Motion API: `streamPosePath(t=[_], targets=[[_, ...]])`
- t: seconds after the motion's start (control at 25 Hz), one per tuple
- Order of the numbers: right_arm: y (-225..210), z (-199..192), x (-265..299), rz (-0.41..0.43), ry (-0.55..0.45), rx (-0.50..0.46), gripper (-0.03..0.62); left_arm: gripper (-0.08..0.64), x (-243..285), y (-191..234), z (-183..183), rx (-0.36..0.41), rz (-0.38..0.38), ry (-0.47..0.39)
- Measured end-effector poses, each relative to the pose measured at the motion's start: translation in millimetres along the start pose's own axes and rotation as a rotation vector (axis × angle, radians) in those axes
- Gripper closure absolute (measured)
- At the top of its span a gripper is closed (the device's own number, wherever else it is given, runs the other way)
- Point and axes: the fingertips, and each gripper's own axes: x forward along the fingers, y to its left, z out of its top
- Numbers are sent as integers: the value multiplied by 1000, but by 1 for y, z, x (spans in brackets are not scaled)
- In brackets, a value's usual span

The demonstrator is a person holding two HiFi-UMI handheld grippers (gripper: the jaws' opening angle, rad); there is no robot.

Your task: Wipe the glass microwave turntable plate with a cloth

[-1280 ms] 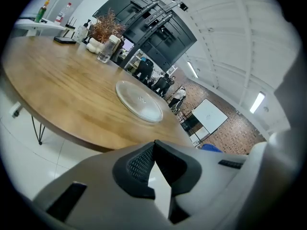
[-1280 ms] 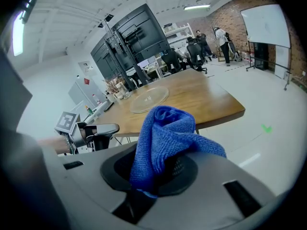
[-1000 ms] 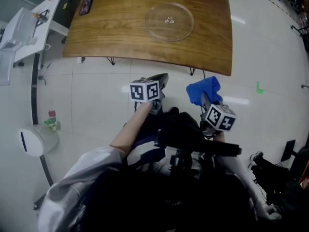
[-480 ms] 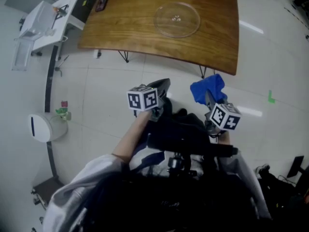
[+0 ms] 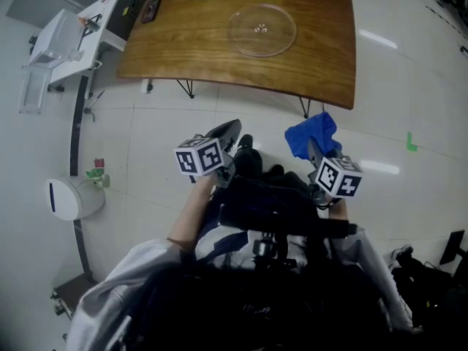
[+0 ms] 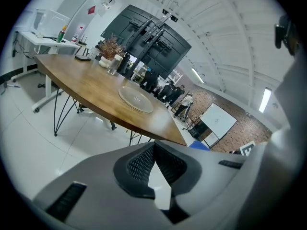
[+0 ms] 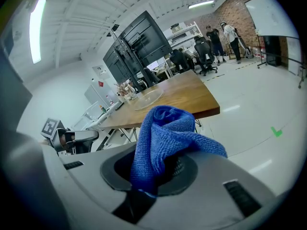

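The clear glass turntable plate [image 5: 262, 29] lies flat on the wooden table [image 5: 183, 50], far ahead of both grippers; it also shows small in the left gripper view [image 6: 135, 98] and the right gripper view [image 7: 148, 99]. My right gripper [image 5: 312, 149] is shut on a bunched blue cloth [image 5: 311, 136], which spills up from between the jaws [image 7: 165, 138]. My left gripper [image 5: 228, 130] hangs over the floor short of the table's near edge, shut with nothing in it [image 6: 153, 147].
A white side desk [image 5: 66, 39] stands left of the table, with a white round unit [image 5: 62, 198] on the floor nearer me. Small items and a phone [image 5: 151, 9] crowd the table's far left end. People [image 7: 225, 32] stand far off in the room.
My left gripper has drifted a little left and toward me. The right gripper keeps the blue cloth in about the same spot. The view has shifted slightly.
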Motion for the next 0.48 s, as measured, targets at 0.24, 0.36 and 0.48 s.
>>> streamPosePath(t=[0.24,0.36,0.48], targets=[[-1,-2,-2,-2,6,-6,511,566,6,-10,-10,41,-19,39],[3,-2,-2,9,11,-15,511,565,5,-11,-10,61,-20,36],[4,-4,-2,2,20,-26,511,565,5,-13,-10,71,-25,34]])
